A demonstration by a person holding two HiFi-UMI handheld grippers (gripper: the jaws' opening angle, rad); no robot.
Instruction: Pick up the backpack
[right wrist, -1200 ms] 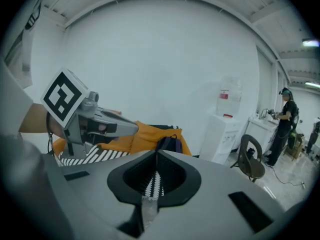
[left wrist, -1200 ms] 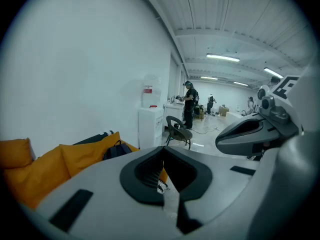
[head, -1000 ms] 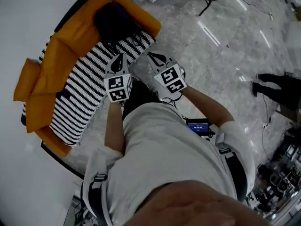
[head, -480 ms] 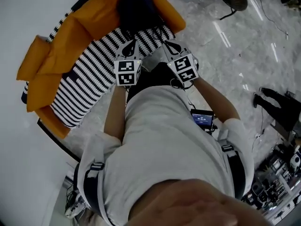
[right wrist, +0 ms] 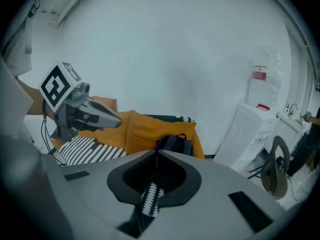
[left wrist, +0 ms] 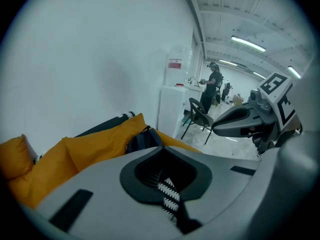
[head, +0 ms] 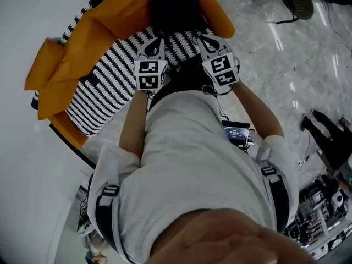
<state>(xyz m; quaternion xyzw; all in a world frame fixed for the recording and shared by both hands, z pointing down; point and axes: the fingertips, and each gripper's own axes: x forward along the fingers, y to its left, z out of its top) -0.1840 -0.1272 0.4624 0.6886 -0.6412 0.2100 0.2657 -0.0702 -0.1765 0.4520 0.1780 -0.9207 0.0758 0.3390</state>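
Approach to the backpack — both sets of jaws pressed together, nothing held

I have the left gripper and the right gripper side by side over the striped seat of the sofa, both pointing at the dark backpack; it sits at the far end of the seat against the orange back cushion, apart from both grippers; each gripper view shows its own jaws closed on nothing, with the backpack centred beyond the tips. To do this step well I would spread the jaws before contact — shut jaws can only push the bag into the cushion; I would aim one gripper at the top carry loop and the other at a strap or side; close fully on fabric; then lift straight up, since a soft bag will likely sag and swing.
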